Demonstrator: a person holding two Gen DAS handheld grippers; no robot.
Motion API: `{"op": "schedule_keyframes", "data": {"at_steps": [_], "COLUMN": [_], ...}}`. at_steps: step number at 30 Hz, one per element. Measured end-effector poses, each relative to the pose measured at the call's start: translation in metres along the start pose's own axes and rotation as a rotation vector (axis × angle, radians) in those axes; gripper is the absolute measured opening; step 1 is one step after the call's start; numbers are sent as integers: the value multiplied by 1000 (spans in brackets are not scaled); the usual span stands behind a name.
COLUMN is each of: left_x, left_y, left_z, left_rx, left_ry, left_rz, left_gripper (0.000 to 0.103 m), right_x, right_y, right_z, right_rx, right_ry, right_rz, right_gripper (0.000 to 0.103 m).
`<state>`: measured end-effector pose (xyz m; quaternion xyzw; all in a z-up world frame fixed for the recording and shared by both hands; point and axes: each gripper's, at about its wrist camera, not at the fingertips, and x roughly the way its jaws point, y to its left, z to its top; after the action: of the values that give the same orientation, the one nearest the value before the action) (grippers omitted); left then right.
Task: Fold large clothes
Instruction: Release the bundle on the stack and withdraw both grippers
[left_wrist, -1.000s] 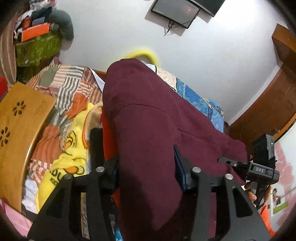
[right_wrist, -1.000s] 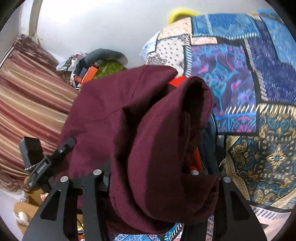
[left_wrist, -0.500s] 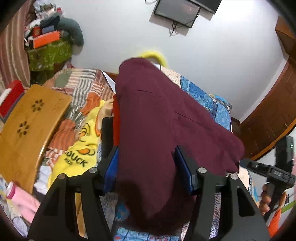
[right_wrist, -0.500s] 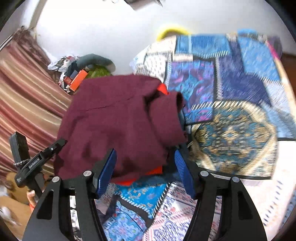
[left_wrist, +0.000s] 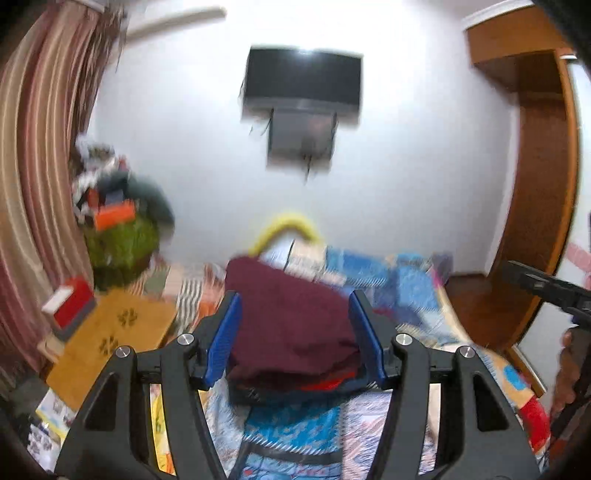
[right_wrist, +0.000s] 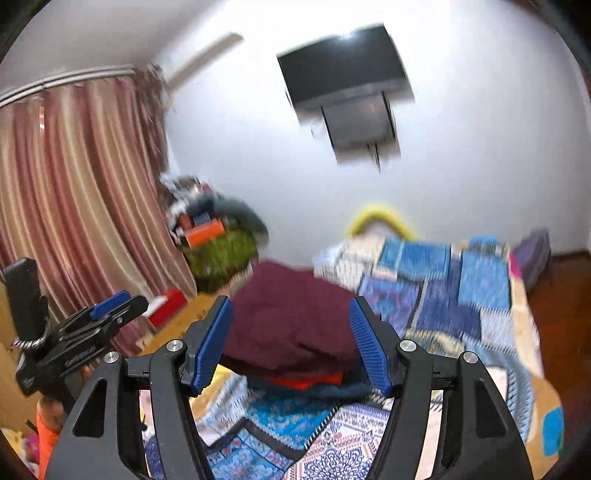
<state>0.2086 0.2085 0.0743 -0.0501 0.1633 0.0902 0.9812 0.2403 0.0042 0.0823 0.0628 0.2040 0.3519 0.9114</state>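
A folded maroon garment (left_wrist: 288, 325) (right_wrist: 291, 317) lies on top of a small stack of clothes on the patchwork bedspread (left_wrist: 295, 424) (right_wrist: 443, 302). An orange garment (left_wrist: 328, 384) (right_wrist: 306, 380) and a dark blue one show beneath it. My left gripper (left_wrist: 294, 299) hangs open above and short of the stack, its blue pads apart from the cloth. Likewise my right gripper (right_wrist: 289, 301) is open with nothing held. The left gripper (right_wrist: 107, 306) also shows at the left of the right wrist view. Both views are motion-blurred.
A wooden lap table (left_wrist: 110, 343) with a red box (left_wrist: 70, 302) sits left of the bed. Behind it are a green heap of clutter (left_wrist: 122, 240) and striped curtains (left_wrist: 37, 184). A TV (left_wrist: 303, 81) hangs on the white wall; a wooden wardrobe (left_wrist: 535, 184) stands right.
Both grippers let go of the maroon garment and drew back and upward. The garment now rests on the stack, and both views have tilted up towards the wall.
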Motion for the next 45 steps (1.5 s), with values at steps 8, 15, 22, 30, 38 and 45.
{"op": "schedule_keyframes", "data": {"at_steps": [8, 15, 22, 30, 38, 45], "left_x": [-106, -125, -129, -127, -124, -118], "left_y": [-39, -59, -58, -54, -54, -54], "left_z": [-12, -47, -69, -75, -77, -80], "left_rx": [5, 41, 34, 16, 20, 18], "left_ry": [-247, -275, -247, -233, -228, -212], "left_rz": [18, 84, 117, 130, 140, 135], "left_gripper": [71, 85, 102, 102, 102, 102], "right_x": [-76, -77, -84, -80, -85, -86], "right_y": [46, 53, 58, 54, 49, 51], "right_z": [-20, -48, -52, -51, -58, -60], "right_rx": [-88, -49, -95, -95, -87, -93], "right_ry": [-200, -205, -236, -215, -201, -179], "right_rz": [-23, -74, -186, -217, -215, -212], "right_gripper": [62, 73, 103, 103, 103, 103]}}
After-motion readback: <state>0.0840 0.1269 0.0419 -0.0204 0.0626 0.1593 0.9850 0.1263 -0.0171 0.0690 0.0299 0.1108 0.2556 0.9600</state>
